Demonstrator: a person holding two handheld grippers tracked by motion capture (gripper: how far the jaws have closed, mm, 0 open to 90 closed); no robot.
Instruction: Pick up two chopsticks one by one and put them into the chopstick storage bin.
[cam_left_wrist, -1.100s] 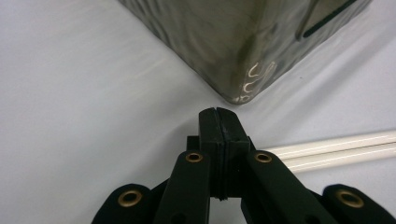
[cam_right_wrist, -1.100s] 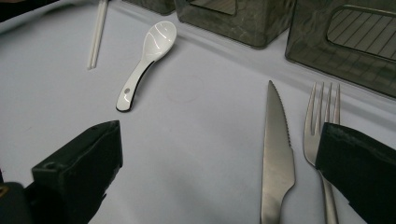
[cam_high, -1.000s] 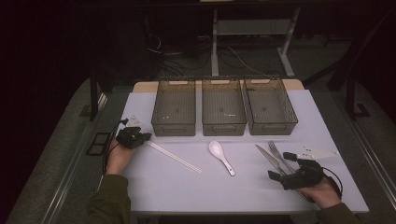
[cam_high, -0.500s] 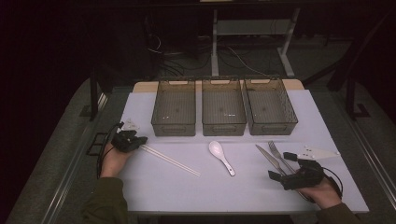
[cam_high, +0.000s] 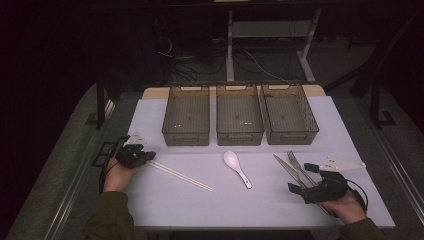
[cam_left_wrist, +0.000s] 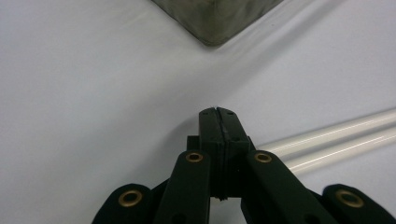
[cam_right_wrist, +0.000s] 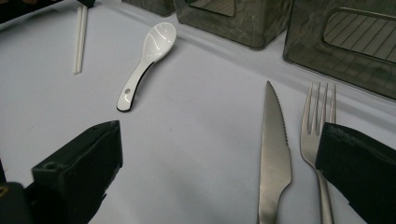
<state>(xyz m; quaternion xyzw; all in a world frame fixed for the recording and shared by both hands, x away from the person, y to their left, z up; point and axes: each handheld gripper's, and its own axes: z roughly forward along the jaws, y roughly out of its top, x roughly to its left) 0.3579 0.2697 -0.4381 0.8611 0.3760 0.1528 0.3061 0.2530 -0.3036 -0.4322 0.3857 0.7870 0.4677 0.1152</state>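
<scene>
A white table (cam_high: 260, 200) carries three dark see-through bins in a row along its far side: a left bin (cam_high: 186, 116), a middle bin (cam_high: 239, 116) and a right bin (cam_high: 290, 114), standing close side by side. Near of them the cutlery lies spread across the table. A pair of white chopsticks (cam_high: 180, 175) lies at the left, side by side, running from far left to near right. A white spoon (cam_high: 237, 168) lies near the middle, just near of the middle bin, with its bowl toward the bins and its handle pointing near and right. To the right a knife (cam_high: 288, 169) and a fork (cam_high: 299, 167) lie just beside each other, the fork on the right, both with their working ends toward the bins. The left gripper (cam_high: 145, 156) sits at the far left end of the chopsticks, held in the person's left hand (cam_high: 118, 176); in the left gripper view its jaws are pressed together with nothing between them, and the chopsticks (cam_left_wrist: 336, 140) lie on the table just to the right of the jaws, apart from the tips. The right gripper (cam_high: 300, 190) rests low at the near right, held in the right hand (cam_high: 347, 207), near the handles of the knife and fork. In the right gripper view its jaws stand wide apart and empty, with the knife (cam_right_wrist: 273, 158) lying between them and the fork (cam_right_wrist: 317, 140) partly hidden by the right jaw; the spoon (cam_right_wrist: 148, 60) lies farther off to the left.
</scene>
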